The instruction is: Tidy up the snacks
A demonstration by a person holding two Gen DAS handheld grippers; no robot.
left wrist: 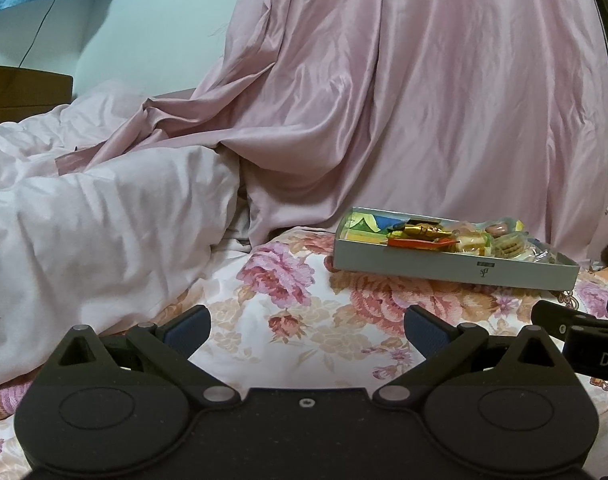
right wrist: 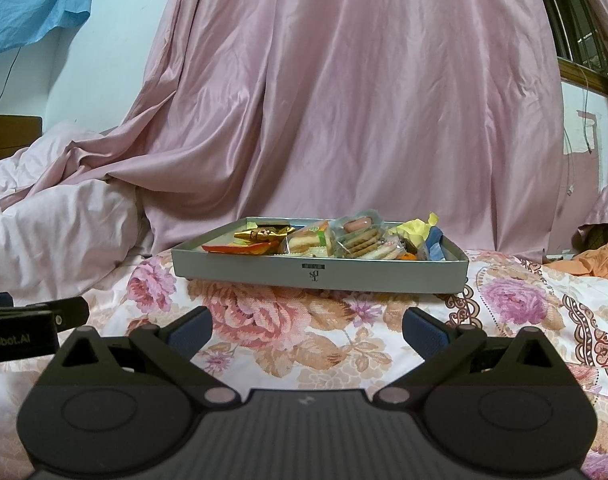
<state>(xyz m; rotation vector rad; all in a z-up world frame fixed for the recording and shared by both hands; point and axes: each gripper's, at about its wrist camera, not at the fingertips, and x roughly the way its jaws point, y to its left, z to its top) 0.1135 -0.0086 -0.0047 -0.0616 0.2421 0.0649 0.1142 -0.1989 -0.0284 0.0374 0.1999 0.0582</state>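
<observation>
**Both grippers wide apart, snack box ahead on the bed**

We hold our left gripper [left wrist: 307,326] low over the floral sheet [left wrist: 271,292], its blue-padded fingers [left wrist: 187,328] spread wide with nothing between them. Our right gripper [right wrist: 307,326] is the same: fingers [right wrist: 191,330] spread, nothing pinched, only the flowered cloth showing in the gap. The two tools sit side by side; in the left view the right one pokes in at the right edge, and in the right view the left one shows at the left edge.

The box [right wrist: 263,270], a shallow grey tray with a small dark logo on its front wall, rests on the sheet ahead of us. It lies almost straight in front of the right gripper and off to the right of the left one [left wrist: 424,266], apart from both.

Inside it the snacks [right wrist: 324,240] are packed close. We see a gold twist-wrapped sweet [right wrist: 259,235] near the left end, an orange packet [right wrist: 239,248] touching it in front, clear packs of pale wafers [right wrist: 310,240] and round biscuits [right wrist: 362,242] in the middle, a pink sausage-like piece [right wrist: 358,224] behind, and yellow [right wrist: 418,226] and blue [right wrist: 436,244] wrappers at the right end.

Behind the box hangs a pink curtain [right wrist: 344,100]. A pale quilt [left wrist: 83,220] is bunched to the left, and orange cloth [right wrist: 600,258] lies at far right.
</observation>
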